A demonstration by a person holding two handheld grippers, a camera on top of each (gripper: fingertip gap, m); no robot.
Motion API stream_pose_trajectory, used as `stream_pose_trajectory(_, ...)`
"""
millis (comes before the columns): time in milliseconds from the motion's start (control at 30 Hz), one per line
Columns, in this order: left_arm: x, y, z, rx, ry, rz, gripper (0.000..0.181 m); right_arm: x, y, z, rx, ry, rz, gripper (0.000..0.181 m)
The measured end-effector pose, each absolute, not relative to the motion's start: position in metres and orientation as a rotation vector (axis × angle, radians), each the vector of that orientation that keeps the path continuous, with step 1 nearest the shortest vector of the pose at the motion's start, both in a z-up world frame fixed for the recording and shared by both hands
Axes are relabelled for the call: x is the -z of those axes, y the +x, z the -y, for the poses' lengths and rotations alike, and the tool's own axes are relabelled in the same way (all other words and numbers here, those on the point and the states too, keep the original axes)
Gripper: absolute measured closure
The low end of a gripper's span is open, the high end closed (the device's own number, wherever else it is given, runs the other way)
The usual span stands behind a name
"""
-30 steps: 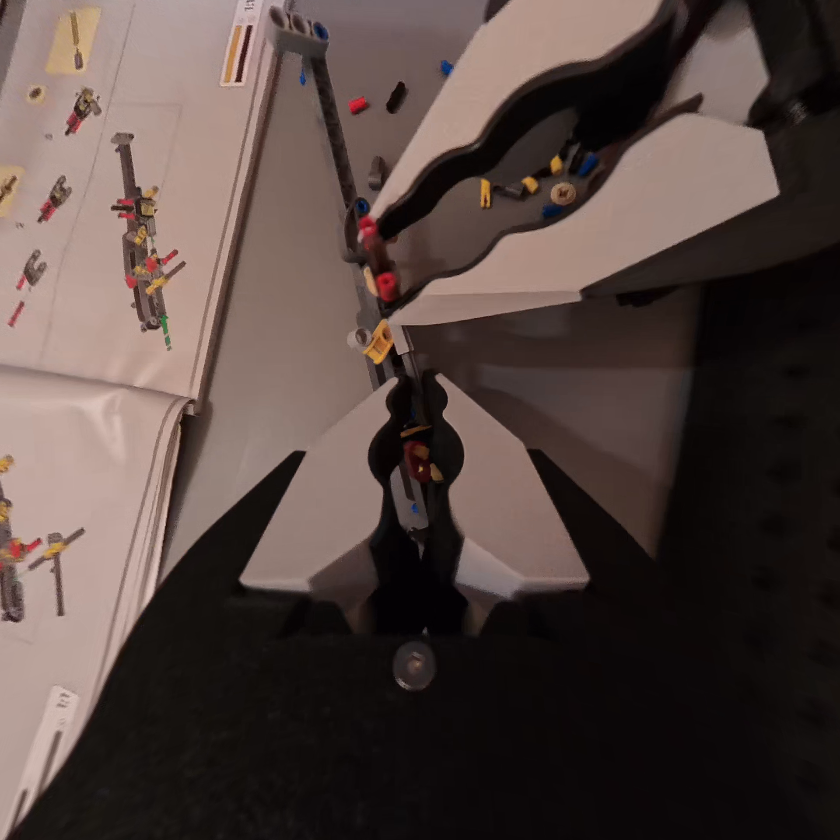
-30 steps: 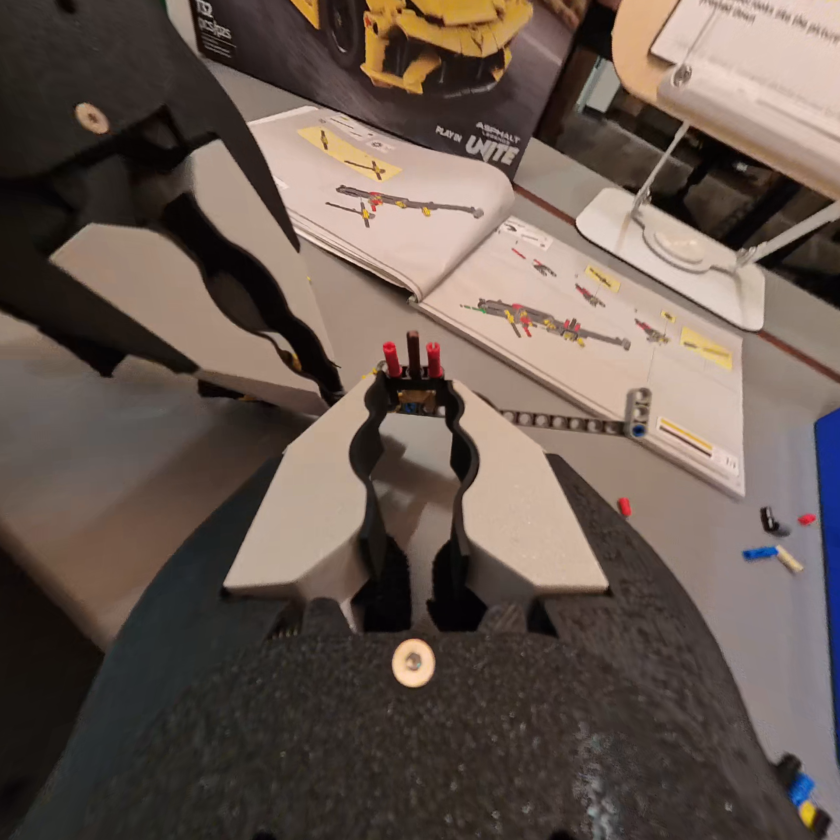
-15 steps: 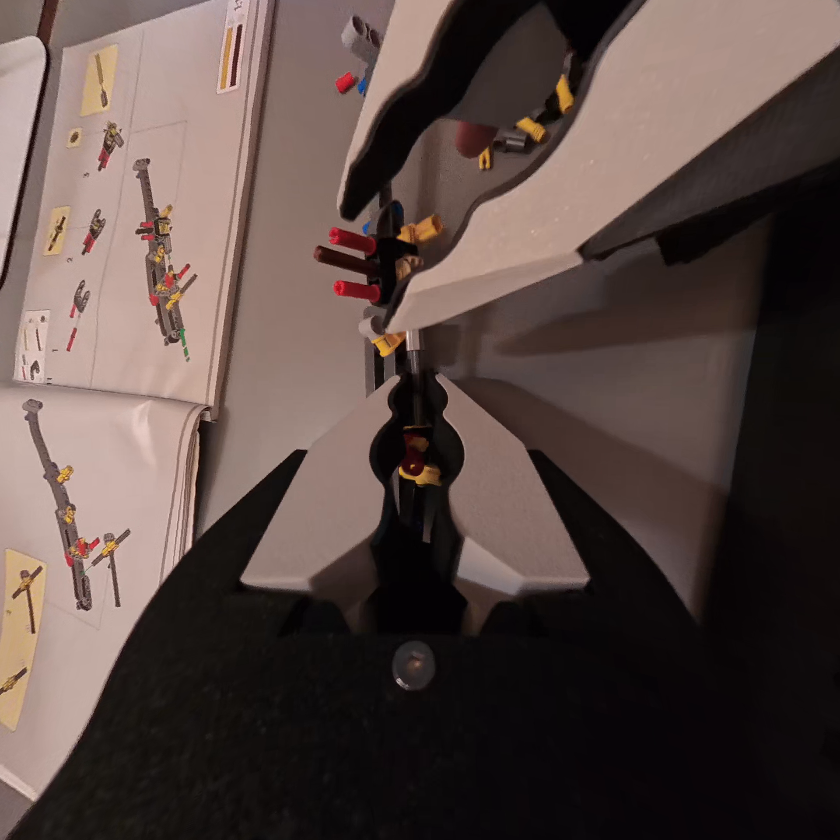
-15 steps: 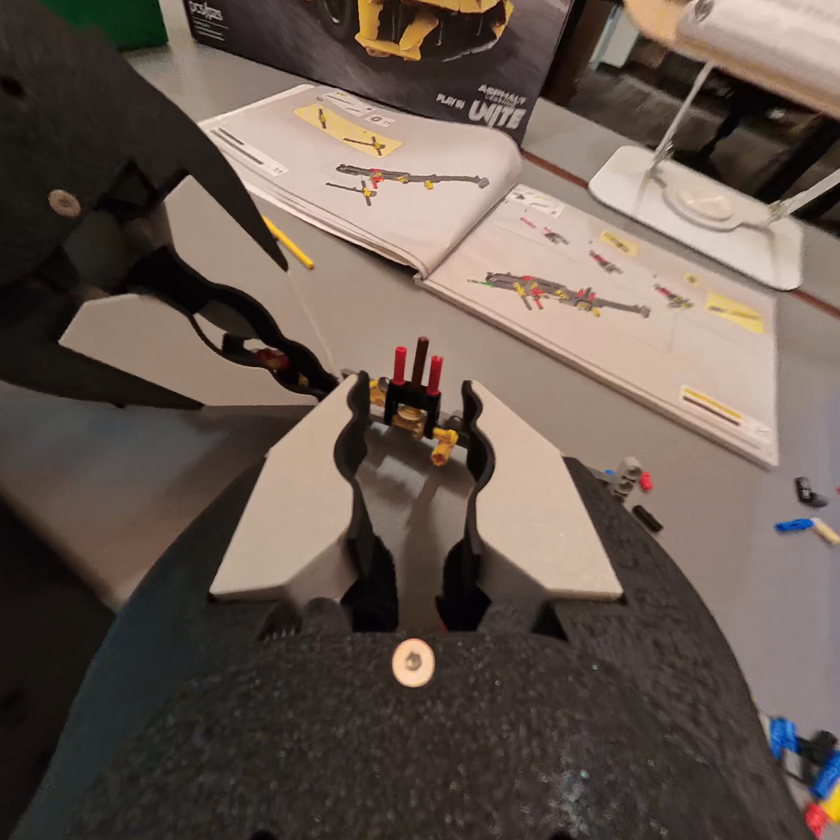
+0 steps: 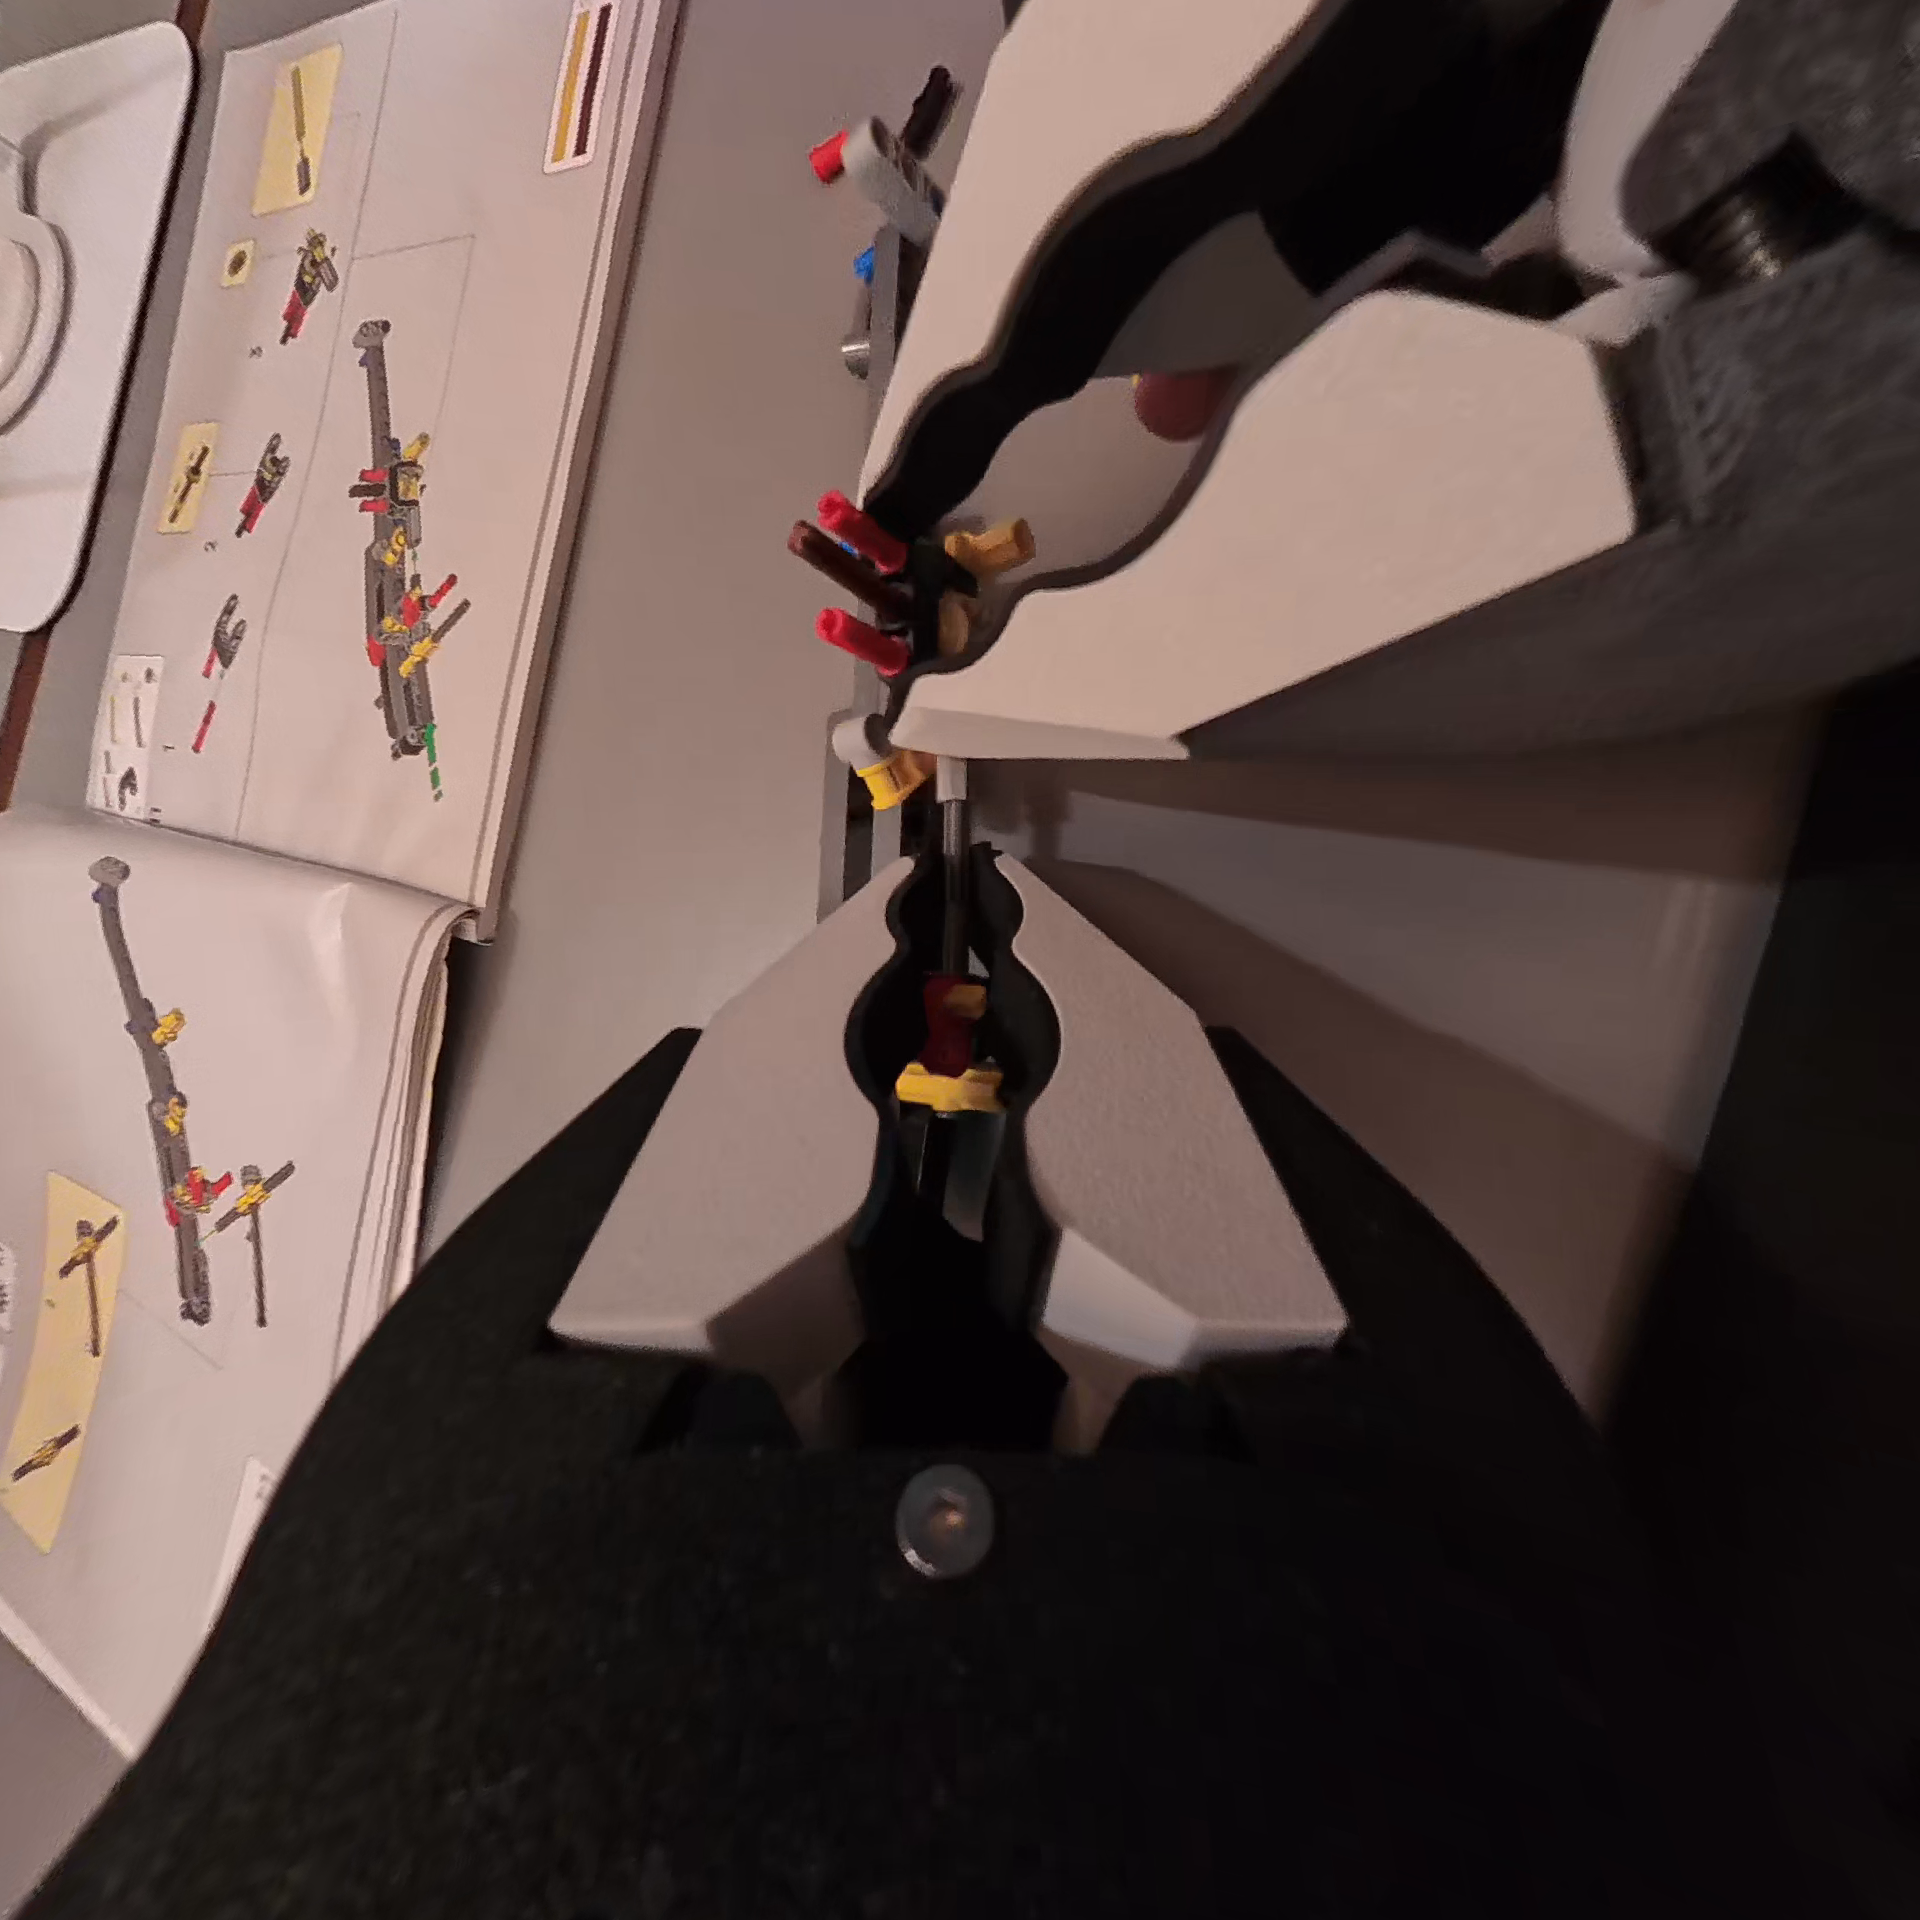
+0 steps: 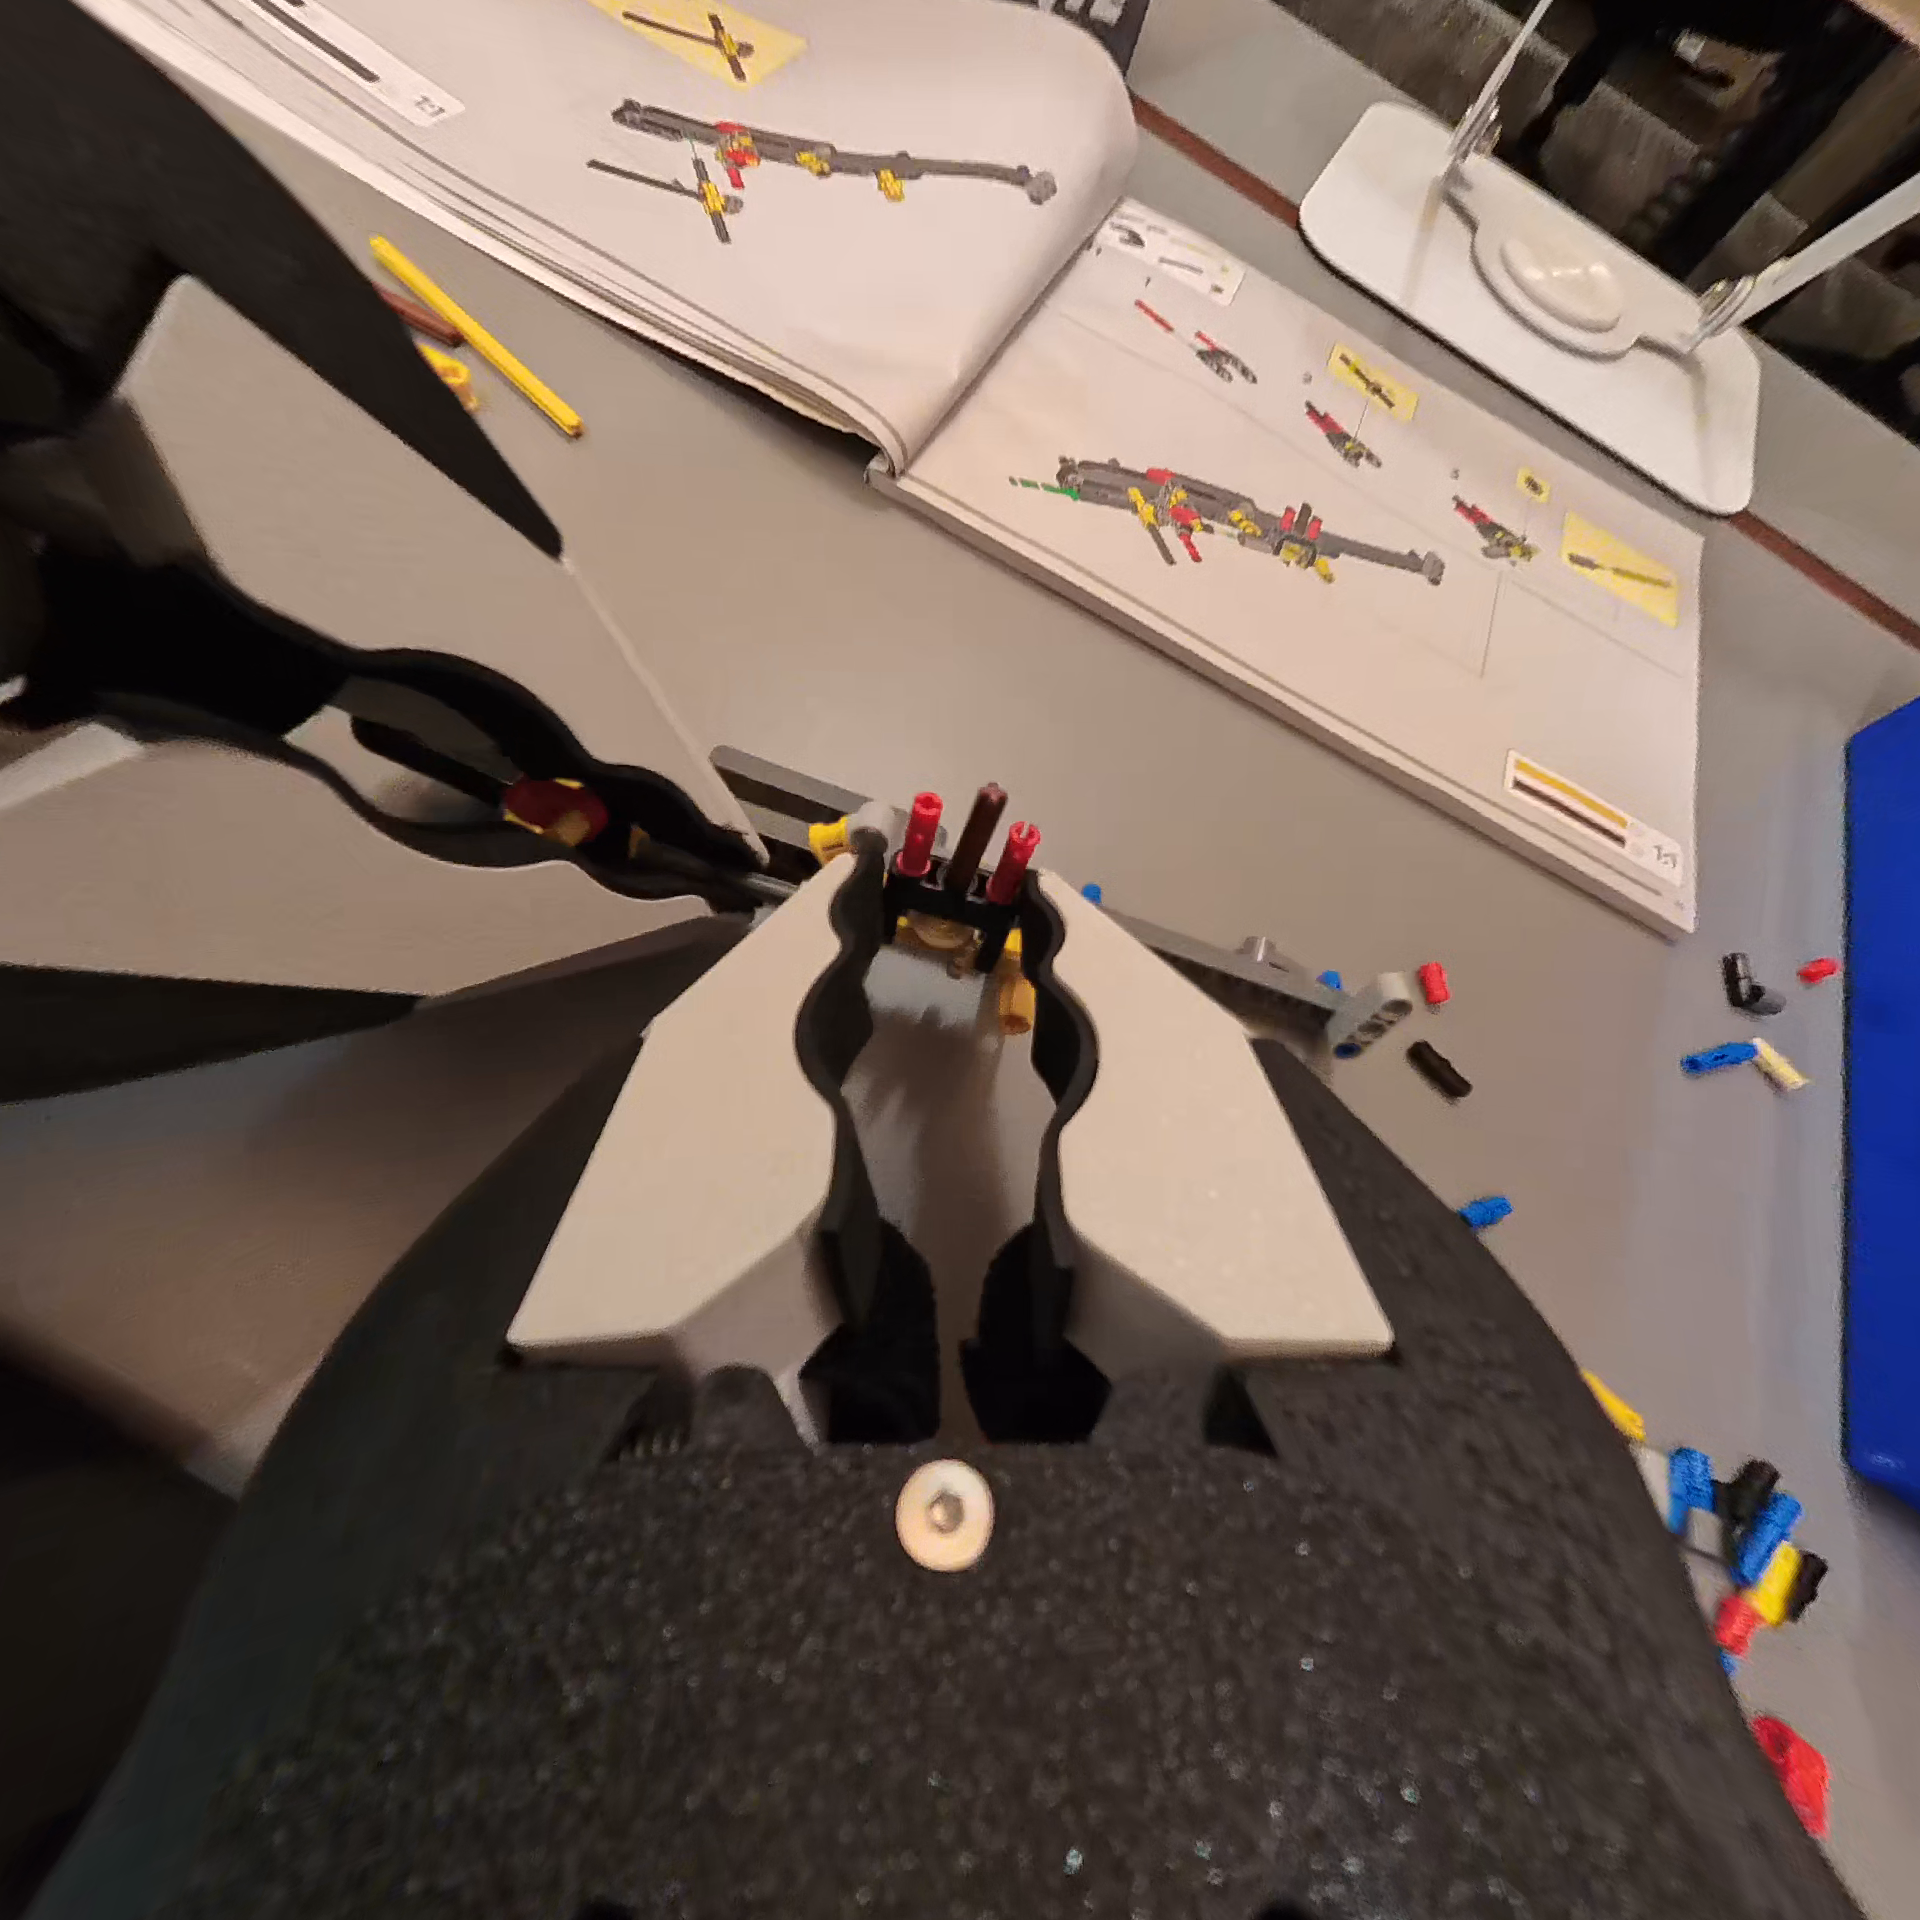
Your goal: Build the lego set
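Note:
My left gripper point(image 5: 954, 864) is shut on a long grey beam assembly point(image 5: 871, 301). Red and yellow parts of the assembly sit between its fingers. My right gripper point(image 6: 948, 883) is shut on a small black connector point(image 6: 951, 896) with two red pins and a brown axle. In the left wrist view the right gripper point(image 5: 894, 613) holds that connector point(image 5: 920, 582) against the beam, just ahead of my left fingertips, with the pins pointing toward the booklet. The beam point(image 6: 1226, 961) runs on to the right behind my right fingers. The left gripper point(image 6: 743, 857) comes in from the left.
An open instruction booklet point(image 5: 343, 468) lies left of the beam; it also shows in the right wrist view point(image 6: 1299, 499). Loose pins point(image 6: 1725, 1060) and a small pile of pieces point(image 6: 1756, 1538) lie to the right, near a blue tray edge point(image 6: 1886, 1039). A yellow axle point(image 6: 478, 332) and a white lamp base point(image 6: 1558, 281) lie farther off. Spacing between my two grippers at the tips: around 5 centimeters.
My right gripper turned the connector so its pins point sideways and stayed pressed at the beam. My left gripper kept its hold on the beam while both views shifted.

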State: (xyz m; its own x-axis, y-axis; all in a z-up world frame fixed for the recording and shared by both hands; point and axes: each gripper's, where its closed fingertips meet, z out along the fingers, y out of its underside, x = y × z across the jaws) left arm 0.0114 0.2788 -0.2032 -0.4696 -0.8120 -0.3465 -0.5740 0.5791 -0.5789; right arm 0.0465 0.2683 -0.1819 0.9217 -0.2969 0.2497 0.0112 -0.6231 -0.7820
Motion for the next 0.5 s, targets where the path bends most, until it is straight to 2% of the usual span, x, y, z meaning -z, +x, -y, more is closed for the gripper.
stream_pose_trajectory(167,0.205,0.0129,-0.2785,0.494,-1.074,-2.181,0.179,0.1854,0.0461,-0.2689,0.279,-2.202,-0.32,0.157)
stream_pose_trajectory(500,0.2103,0.0152,-0.2762,0.478,-1.071,-2.185,0.179,0.1905,0.041,-0.2712,0.273,-2.232,-0.289,0.157)
